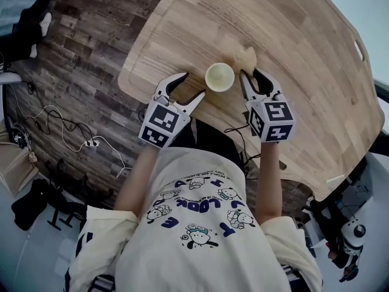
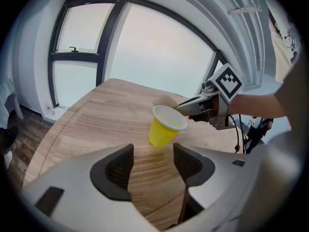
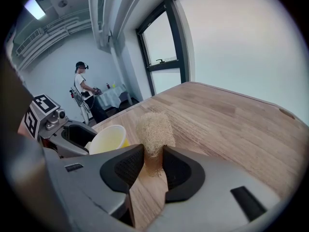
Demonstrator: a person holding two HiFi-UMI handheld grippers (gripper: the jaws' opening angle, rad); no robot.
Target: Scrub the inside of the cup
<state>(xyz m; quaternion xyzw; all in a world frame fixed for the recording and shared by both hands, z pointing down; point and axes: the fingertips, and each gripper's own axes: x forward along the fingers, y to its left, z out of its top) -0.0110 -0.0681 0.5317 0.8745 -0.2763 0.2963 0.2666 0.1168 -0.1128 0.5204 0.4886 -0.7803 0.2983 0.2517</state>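
cup (image 2: 161, 132): yellow outside, pale cream inside
scrubber (image 3: 153, 124): tan, fibrous mesh
table (image 1: 304, 47): light wood grain
floor (image 1: 79, 59): dark brown planks
shirt (image 1: 200, 248): cream, navy cartoon print

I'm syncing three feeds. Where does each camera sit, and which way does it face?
Head view: on the person's head, looking steeply down at the table, cup, left tongs, right tongs; forearms and shirt show.
Left gripper view: rides the left tongs, looking along its open jaws at the cup; the right forearm shows.
Right gripper view: rides the right tongs, looking along jaws shut on the scrubber.
Shared: both gripper views show the cup and the opposite tongs.
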